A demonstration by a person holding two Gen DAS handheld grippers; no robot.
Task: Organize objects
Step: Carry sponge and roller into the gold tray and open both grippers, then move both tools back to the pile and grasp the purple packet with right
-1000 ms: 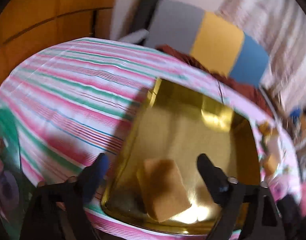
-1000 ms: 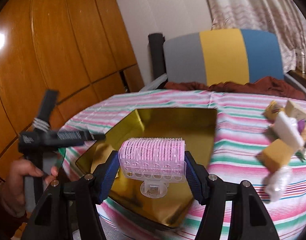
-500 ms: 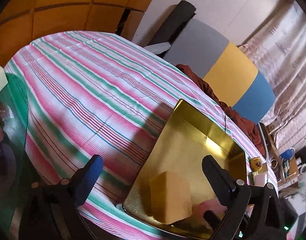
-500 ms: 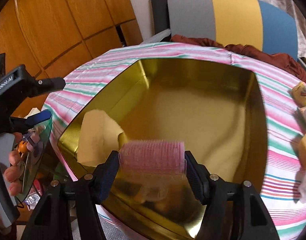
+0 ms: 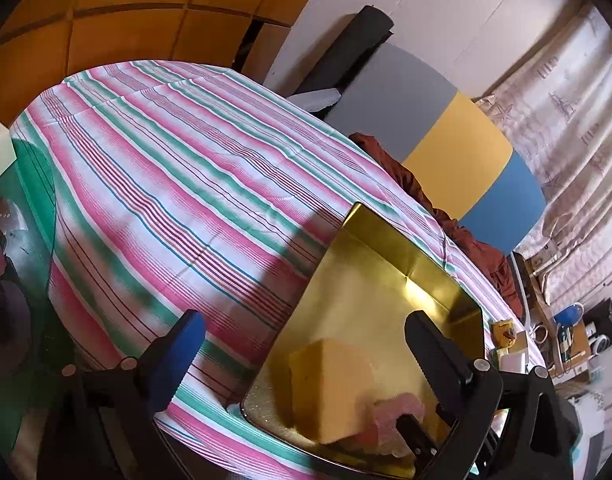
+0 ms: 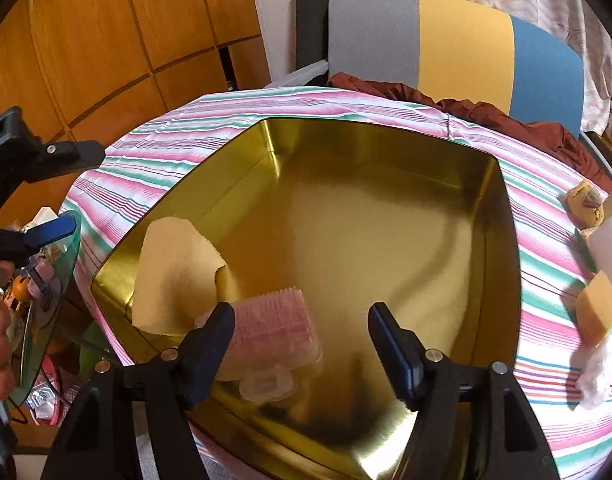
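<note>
Right gripper (image 6: 300,334) gapes over the pink hair roller (image 6: 276,330) in the gold tin (image 6: 502,280); left gripper (image 5: 306,344) open too; next, fetch the table's remaining items.

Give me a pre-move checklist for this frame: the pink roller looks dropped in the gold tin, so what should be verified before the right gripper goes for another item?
1. Right gripper open and empty: ok.
2. Pink hair roller inside the gold tin, beside the yellow sponge: ok.
3. Roller clear of the left finger: cannot tell, they overlap in the right wrist view.
4. Left gripper open, holding nothing, off to the tin's side: ok.
5. Remaining items on the striped cloth right of the tin, in view: ok.
6. Free floor space in the tin: ok.
</note>
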